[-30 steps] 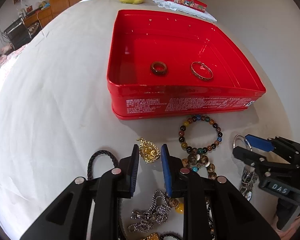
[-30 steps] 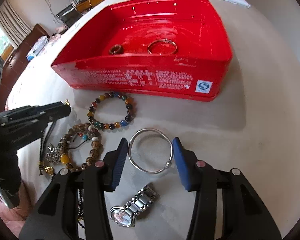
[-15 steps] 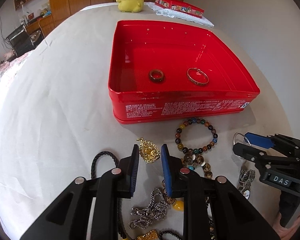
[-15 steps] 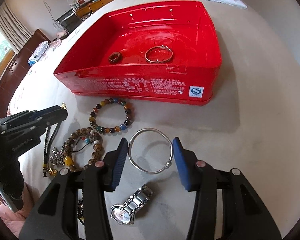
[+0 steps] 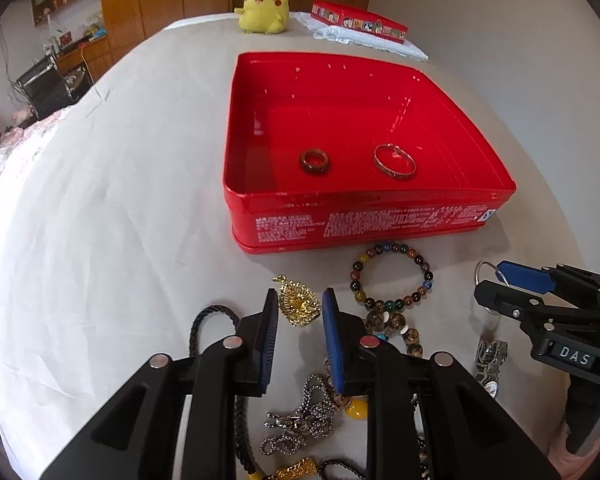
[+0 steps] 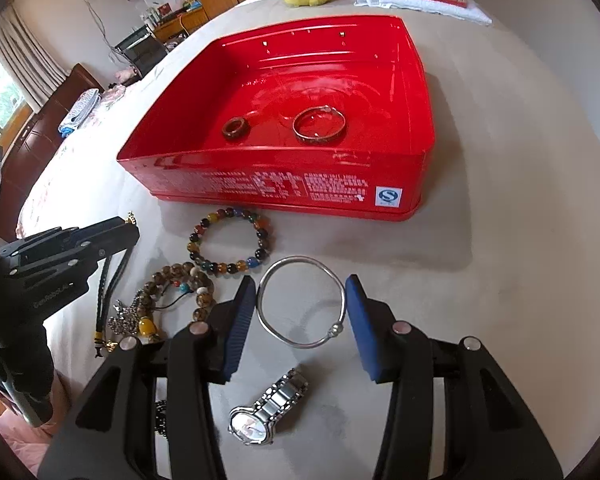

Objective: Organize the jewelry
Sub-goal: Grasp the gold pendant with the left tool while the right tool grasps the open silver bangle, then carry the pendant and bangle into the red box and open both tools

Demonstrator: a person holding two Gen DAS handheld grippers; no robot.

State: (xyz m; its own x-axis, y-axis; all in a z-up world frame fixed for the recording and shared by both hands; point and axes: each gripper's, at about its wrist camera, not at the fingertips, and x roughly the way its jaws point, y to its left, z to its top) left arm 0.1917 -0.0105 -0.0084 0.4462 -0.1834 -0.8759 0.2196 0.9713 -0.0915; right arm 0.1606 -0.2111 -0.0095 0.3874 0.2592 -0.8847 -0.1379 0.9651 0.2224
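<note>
Two tongs are hanging over jewelry, both gripping nothing.

The right tongs (image 6: 300, 312) are gaping around the silver bangle (image 6: 302, 302); its thin wire could be slipping off the pads. The left tongs (image 5: 300, 314) are nearly pinched, empty, with the gold pendant (image 5: 299, 305) sitting at their tips; they could be snagging the chain (image 5: 300, 420) below. The red tin (image 5: 364, 222) is waiting ahead on the table (image 5: 120, 240).

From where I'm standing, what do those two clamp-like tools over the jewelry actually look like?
Both are black plastic tools with angular, hollowed arms and round silver rivets at the pivots. The left gripper and right gripper each end in two flat fingers faced with ribbed blue pads. The right one's body carries a small label reading DAS; the left one's side has faint embossed lettering. No cables show.
</note>
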